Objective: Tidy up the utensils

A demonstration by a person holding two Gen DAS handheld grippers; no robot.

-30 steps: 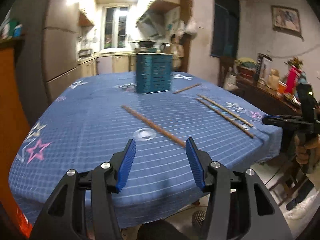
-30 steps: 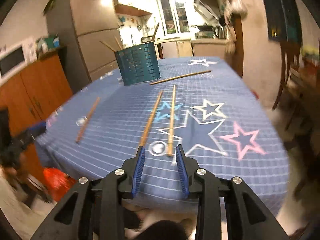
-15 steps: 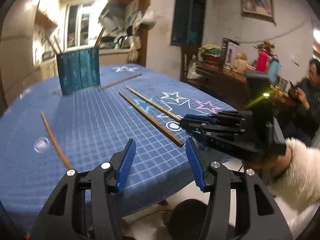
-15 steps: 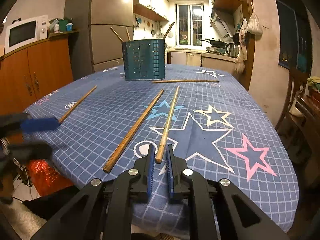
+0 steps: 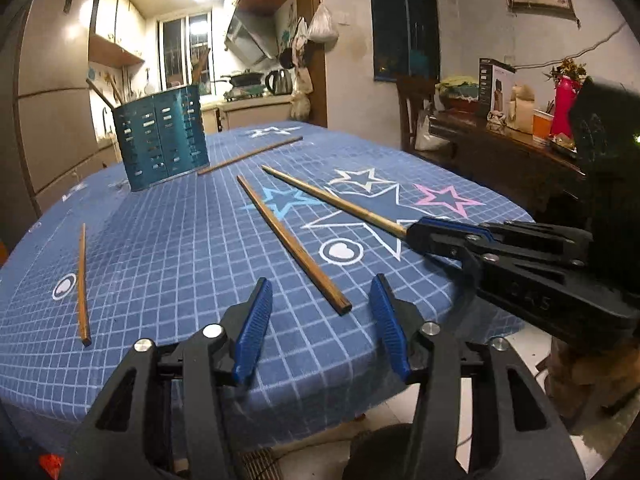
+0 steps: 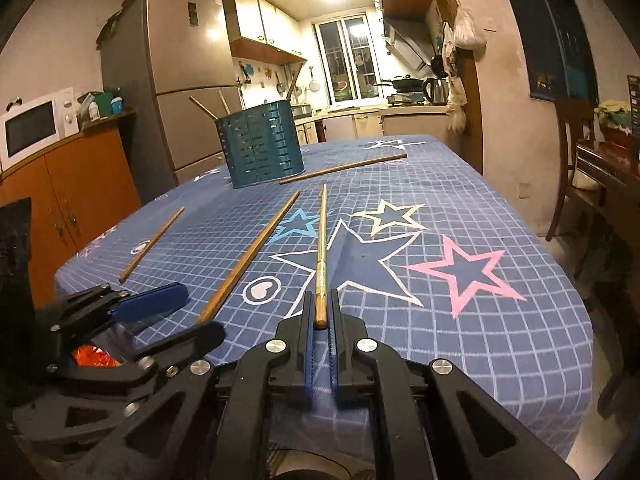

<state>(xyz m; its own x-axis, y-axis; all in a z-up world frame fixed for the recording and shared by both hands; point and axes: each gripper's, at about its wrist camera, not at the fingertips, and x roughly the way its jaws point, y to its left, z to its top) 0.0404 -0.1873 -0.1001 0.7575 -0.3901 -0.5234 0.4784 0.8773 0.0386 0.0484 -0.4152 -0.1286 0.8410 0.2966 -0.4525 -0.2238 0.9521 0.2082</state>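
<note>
The step in hand is a double pick-up from the tablecloth [image 6: 500, 216], with the teal holder [image 6: 262, 144] at the far end as the goal. The right gripper [image 6: 320, 312] has its jaws clamped on the near end of the pale chopstick [image 6: 321, 240], whose tip points back toward the holder; the grip looks complete. The left gripper [image 5: 320, 320] is partly open and closing, with nothing between its blue pads — the butt of the dark chopstick [image 5: 292, 240] lies just ahead of them, on the side away from the holder.

Next, by my reading, the left gripper has to ease forward so the pads straddle that butt before they meet; otherwise they will shut on air. The right one must lift its stick without the far end dragging across the cloth, then swing it toward the holder.

The right wrist view shows the pale stick seated between the pads, which the left wrist view gives only from the side. The left wrist view shows the gap between its own pads and the dark stick. Two more chopsticks lie loose — one [image 5: 250, 155] just beside the holder, one [image 5: 82, 284] well off to its near left
</note>
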